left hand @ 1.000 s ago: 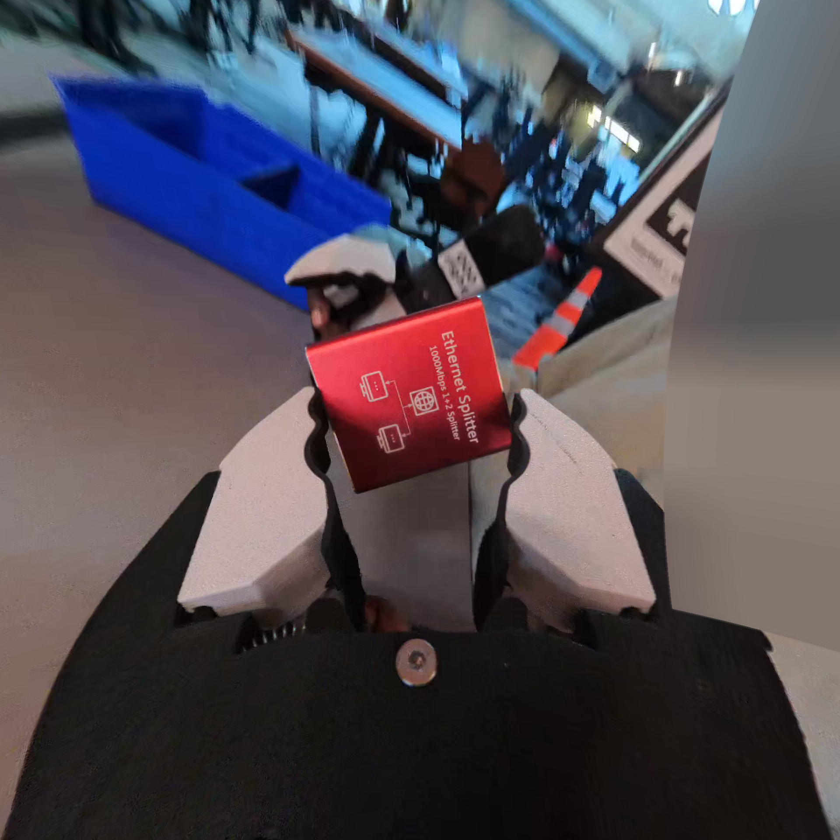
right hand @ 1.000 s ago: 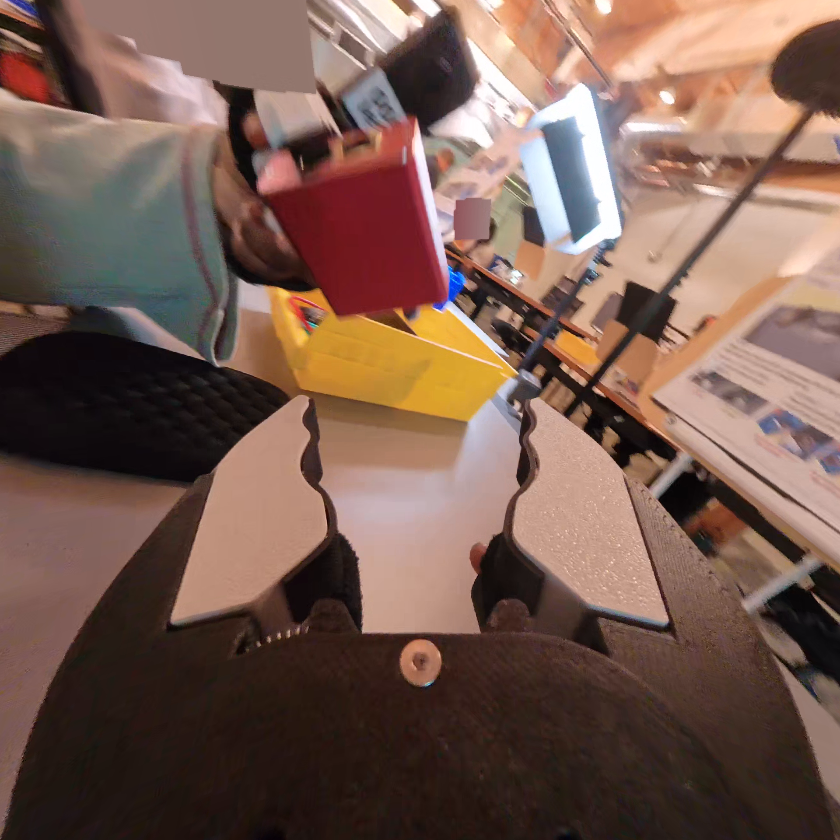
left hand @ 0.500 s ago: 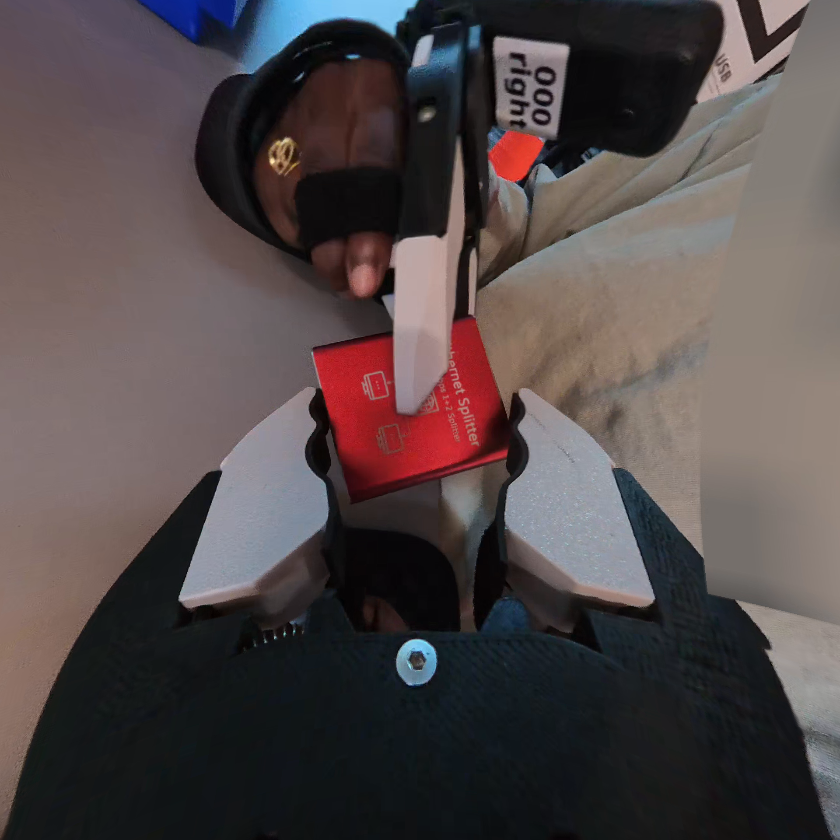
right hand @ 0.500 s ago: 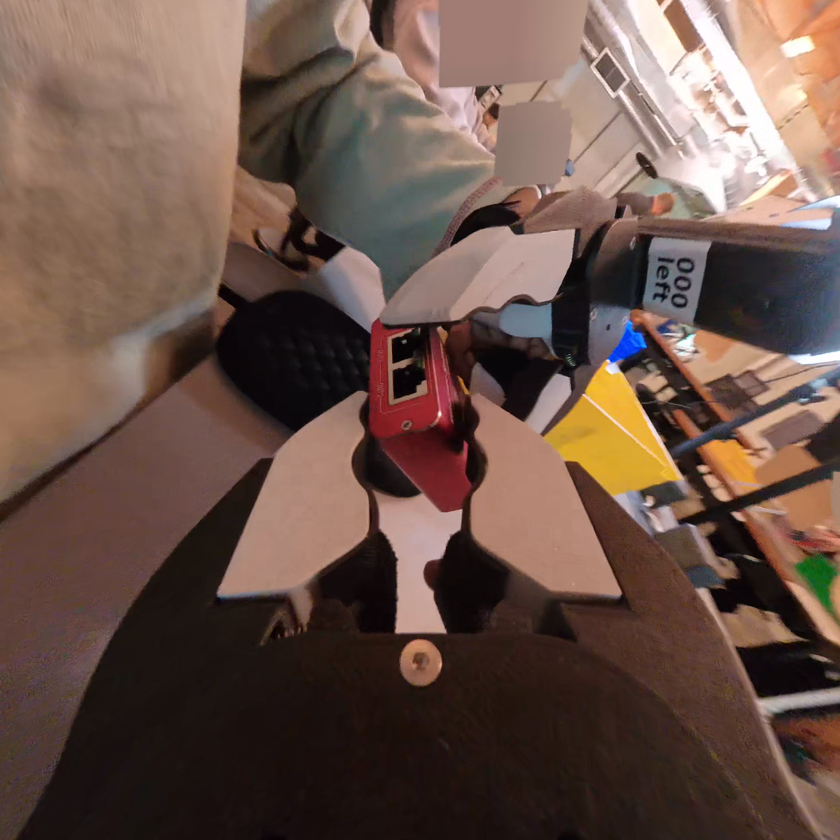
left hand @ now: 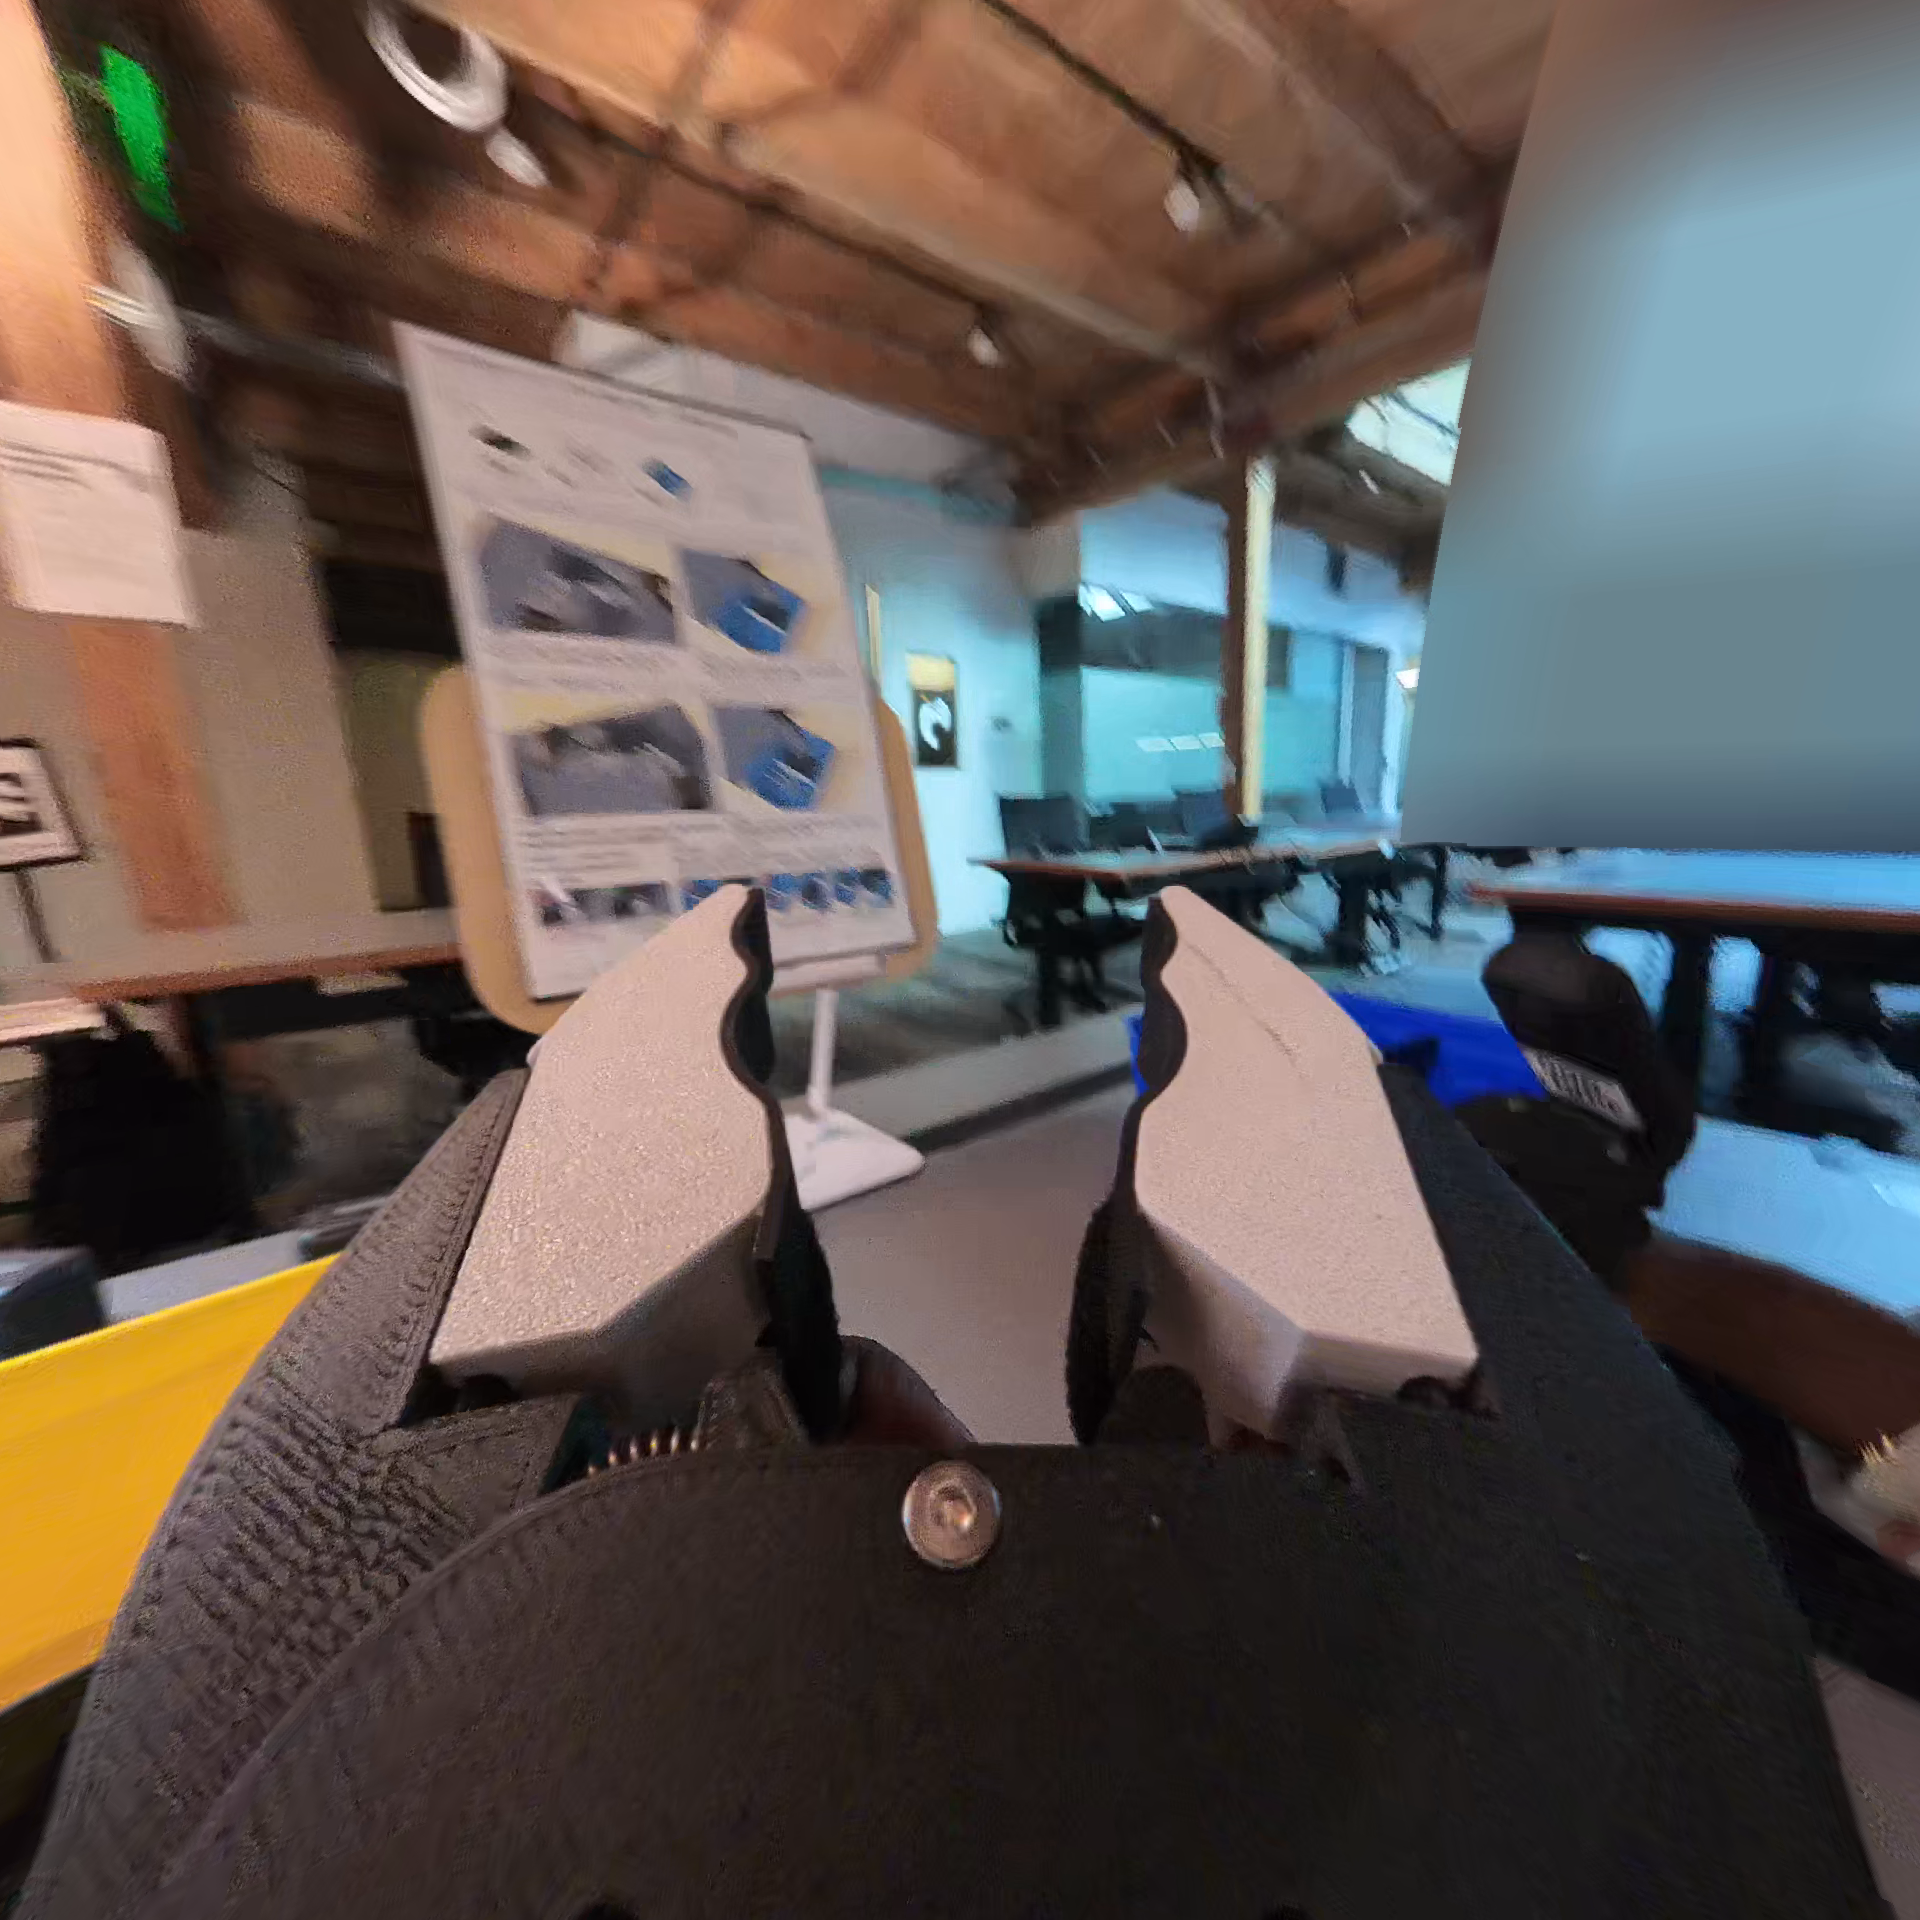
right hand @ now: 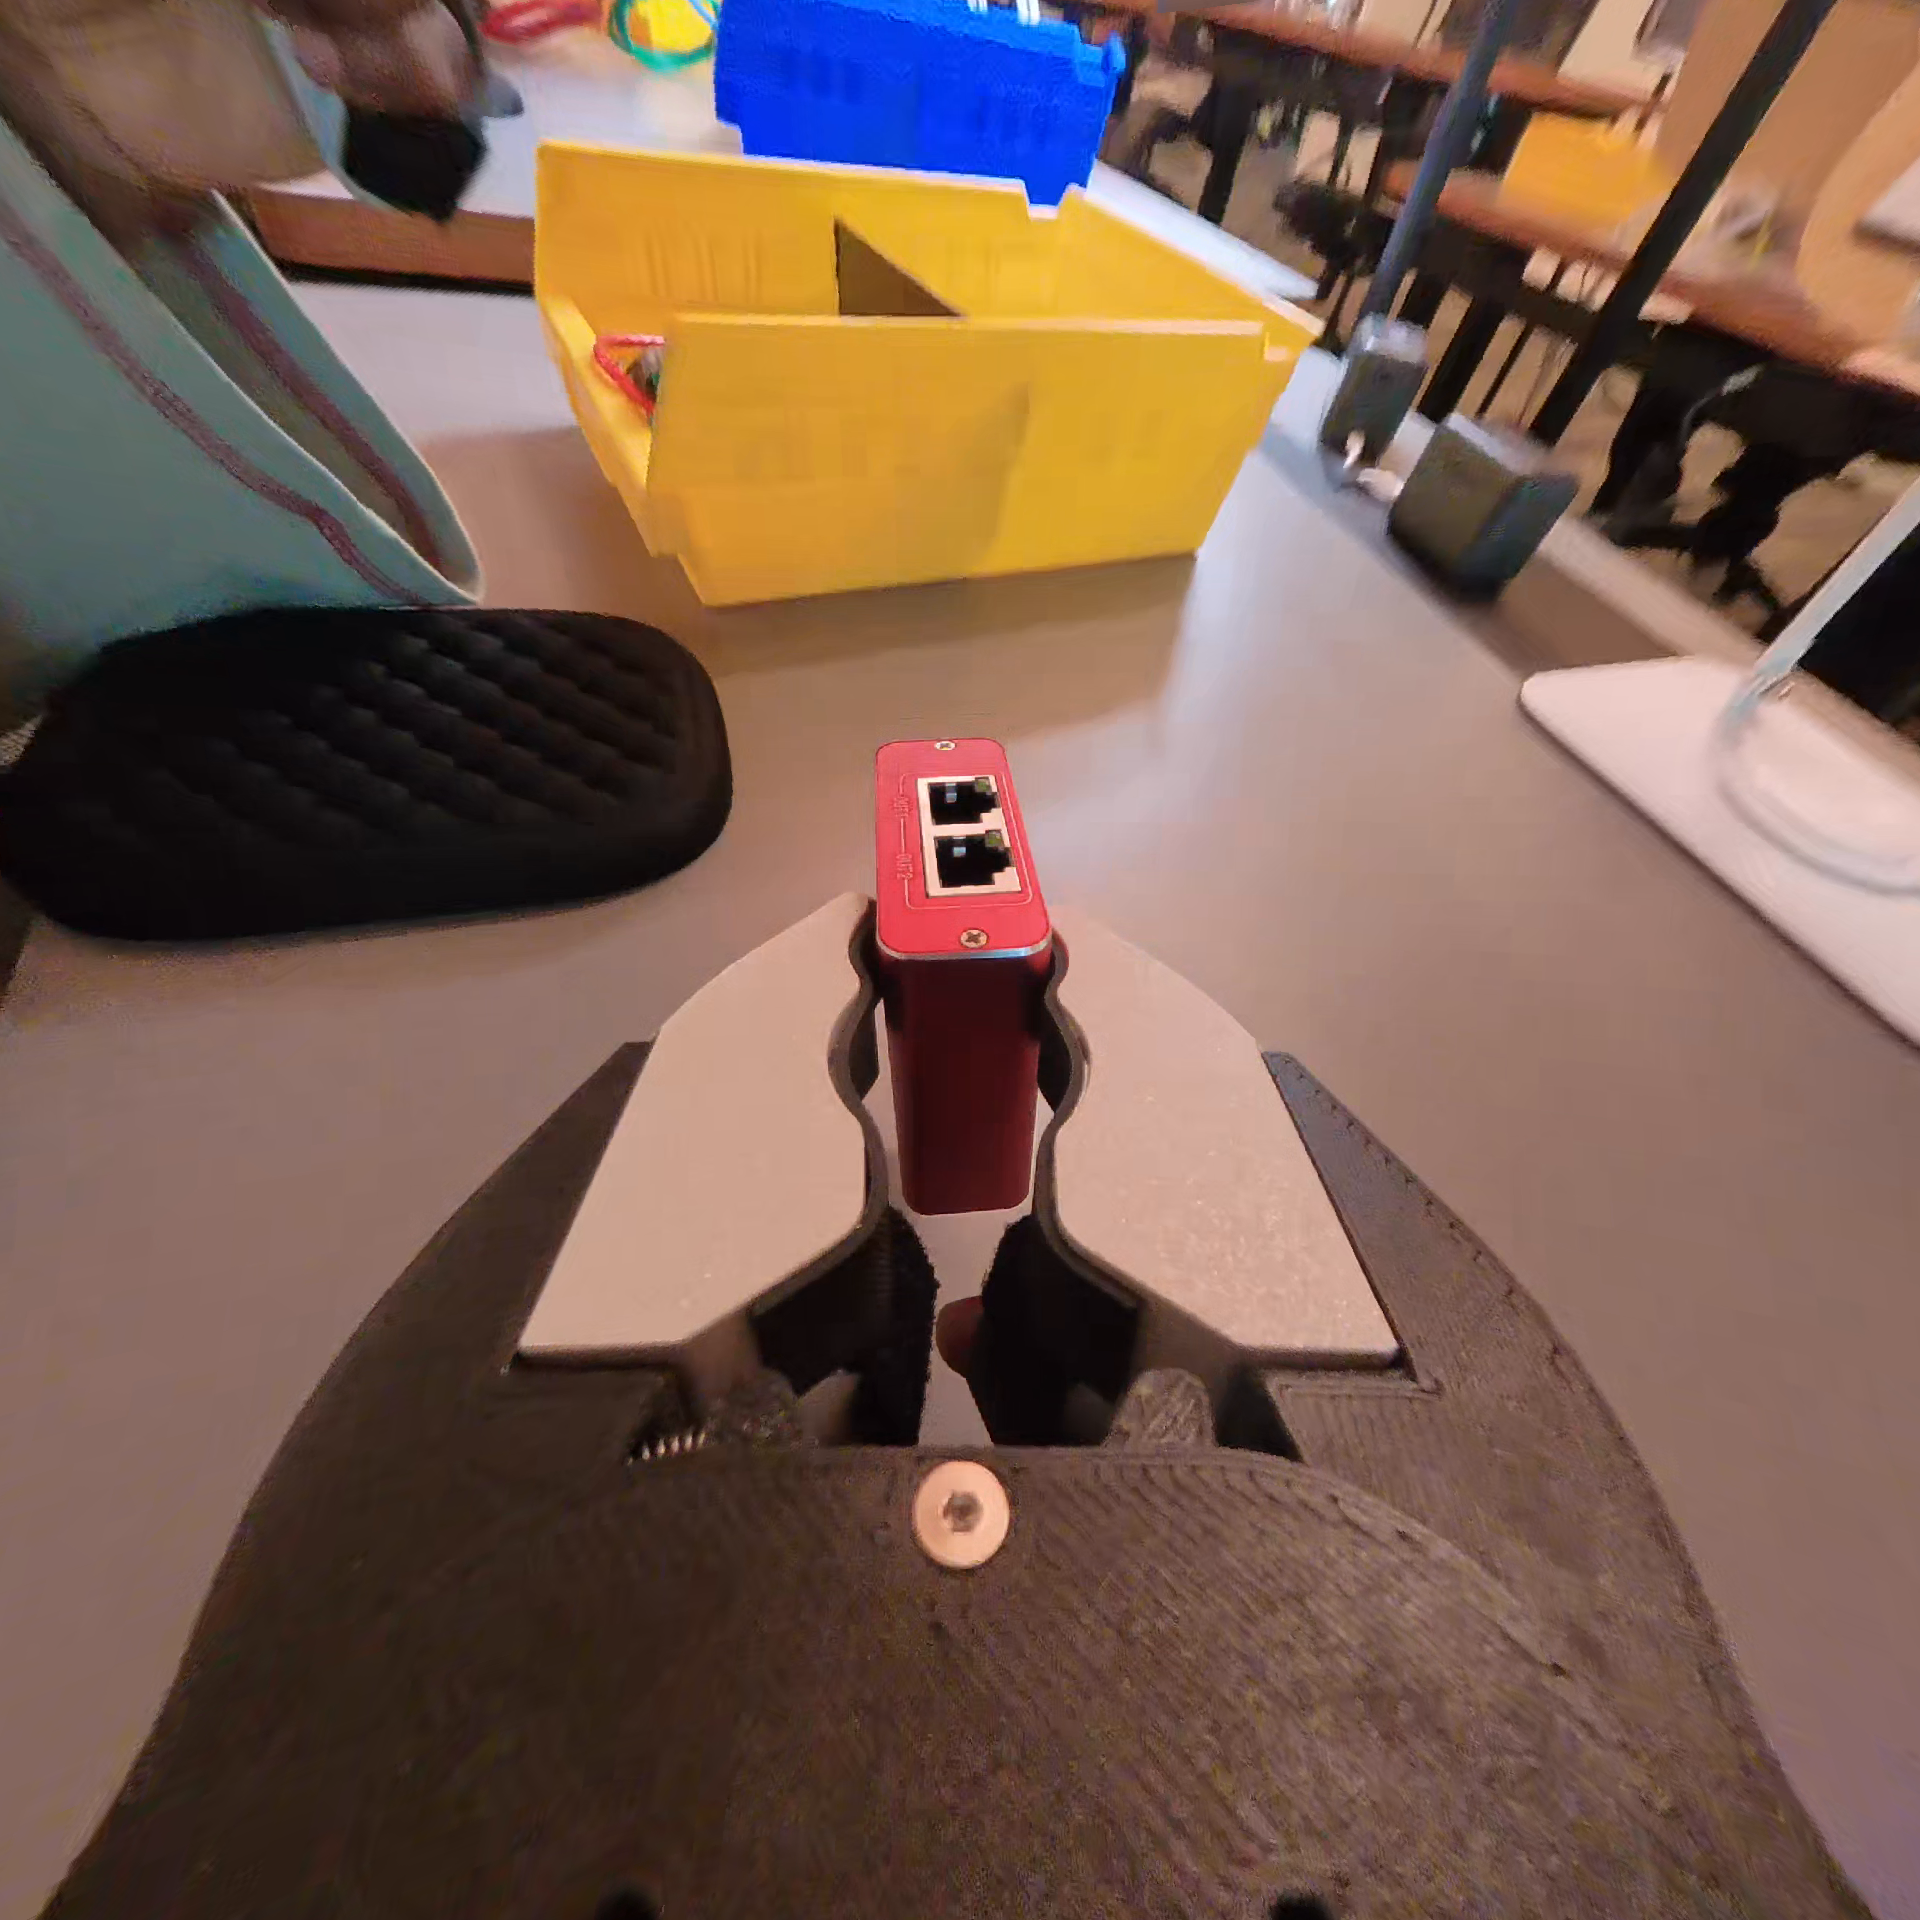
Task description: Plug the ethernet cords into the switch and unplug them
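Grey table [right hand: 1299, 831]; red switch [right hand: 961, 997] between right gripper [right hand: 961, 935] jaws.

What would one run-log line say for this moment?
right gripper: shut on red switch | left gripper: open, empty | ports: no cords

Small port markings on the red switch [right hand: 961, 894], blurred print on the poster board [left hand: 665, 665]

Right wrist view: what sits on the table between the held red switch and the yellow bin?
Nothing: in the right wrist view, bare grey table runs from the red switch to the yellow bin. The black pad lies off to the left.
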Tool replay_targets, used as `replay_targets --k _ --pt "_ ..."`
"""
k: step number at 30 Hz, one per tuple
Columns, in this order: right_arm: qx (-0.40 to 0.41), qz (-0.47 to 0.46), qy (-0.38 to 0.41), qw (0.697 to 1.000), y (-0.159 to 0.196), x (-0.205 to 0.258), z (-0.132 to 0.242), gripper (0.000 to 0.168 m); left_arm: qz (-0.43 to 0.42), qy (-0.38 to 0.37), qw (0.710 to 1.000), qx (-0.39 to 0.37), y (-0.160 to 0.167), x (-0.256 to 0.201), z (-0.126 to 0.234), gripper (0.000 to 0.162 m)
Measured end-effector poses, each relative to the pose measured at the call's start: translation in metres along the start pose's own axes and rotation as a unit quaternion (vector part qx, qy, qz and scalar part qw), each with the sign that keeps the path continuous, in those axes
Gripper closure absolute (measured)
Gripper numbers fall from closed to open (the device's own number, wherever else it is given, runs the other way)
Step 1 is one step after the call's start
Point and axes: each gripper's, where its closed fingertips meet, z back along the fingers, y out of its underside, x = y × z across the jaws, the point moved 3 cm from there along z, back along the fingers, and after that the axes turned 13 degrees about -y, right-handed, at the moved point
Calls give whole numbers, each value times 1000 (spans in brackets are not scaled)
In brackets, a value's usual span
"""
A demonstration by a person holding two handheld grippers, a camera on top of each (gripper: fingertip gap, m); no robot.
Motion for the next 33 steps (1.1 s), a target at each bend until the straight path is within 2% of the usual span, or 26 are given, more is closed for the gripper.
replay_targets --k 3,7,16,18,20,23,28,31,33 --pt "12 -34 -7 999 7 -4 -2 141 16 -47 998 -31 -18 28 22 97" --pt "41 -58 5 997 15 -10 -6 141 -2 -98 995 -25 -26 59 41 97" --pt "105 -67 31 992 30 -13 -12 141 -56 -139 988 40 -13 84 50 102" --pt "108 -73 32 991 30 -13 -11 141 -78 -138 984 77 -4 89 52 103" --pt "115 -74 34 990 32 -11 -10 141 -100 -148 972 153 14 100 56 103" --pt "126 -72 42 989 36 -8 -6 141 -104 -173 935 292 45 123 72 102" --pt "127 -72 46 988 38 -7 -4 141 -108 -163 873 447 84 140 100 104" --pt "122 -80 42 988 39 -8 -4 141 -152 -105 851 491 101 135 107 112" --pt "122 -80 42 988 39 -8 -4 141 -214 -52 850 478 106 130 104 121"
